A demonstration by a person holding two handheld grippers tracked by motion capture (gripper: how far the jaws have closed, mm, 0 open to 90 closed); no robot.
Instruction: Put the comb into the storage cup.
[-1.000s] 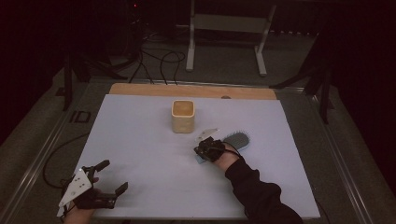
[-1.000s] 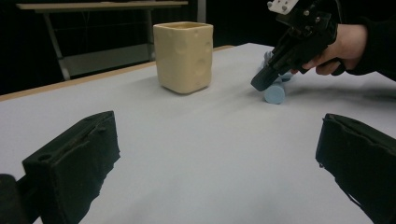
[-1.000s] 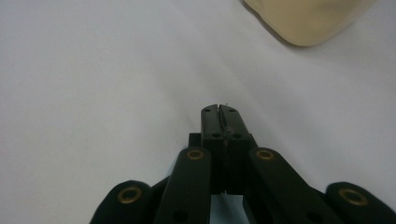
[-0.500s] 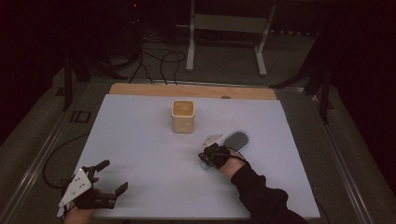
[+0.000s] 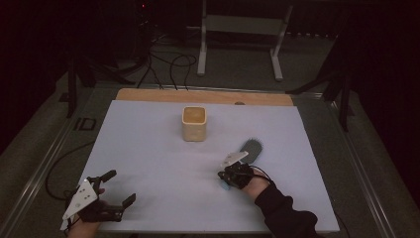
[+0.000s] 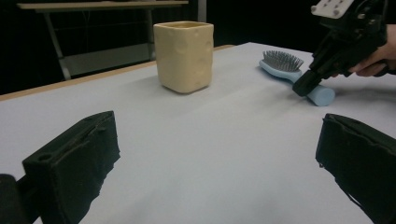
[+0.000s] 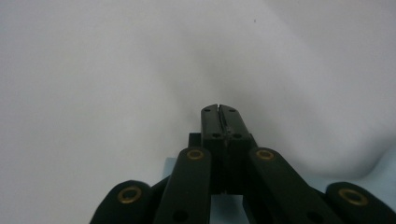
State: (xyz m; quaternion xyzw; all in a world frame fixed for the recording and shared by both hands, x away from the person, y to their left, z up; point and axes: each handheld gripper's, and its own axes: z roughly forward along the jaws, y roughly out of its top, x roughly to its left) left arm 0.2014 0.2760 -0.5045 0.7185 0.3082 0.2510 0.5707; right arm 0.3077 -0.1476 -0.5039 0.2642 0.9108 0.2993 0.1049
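Observation:
A light blue hairbrush (image 5: 252, 147) with grey bristles lies right of the table's middle, bristles up. In the left gripper view, the hairbrush (image 6: 282, 63) has its handle pointing toward the near side. My right gripper (image 5: 226, 179) is shut, with its tip down at the handle's end. In its own view, the right gripper (image 7: 219, 108) has its jaws pressed together with nothing between them. That same gripper (image 6: 304, 87) shows at the far right of the left gripper view. My left gripper (image 5: 120, 186) rests open at the near left corner, nothing between its fingers (image 6: 74, 158).
A cream square cup (image 5: 193, 123) stands upright behind the table's middle; the same cup (image 6: 184, 56) is ahead in the left gripper view. The white table top (image 5: 148, 163) has a wooden strip (image 5: 203, 96) along its far edge. Cables and a metal stand lie on the floor beyond.
My right gripper has drawn back toward the near edge, along the brush handle to its end. The brush, the cup and the left gripper have stayed put.

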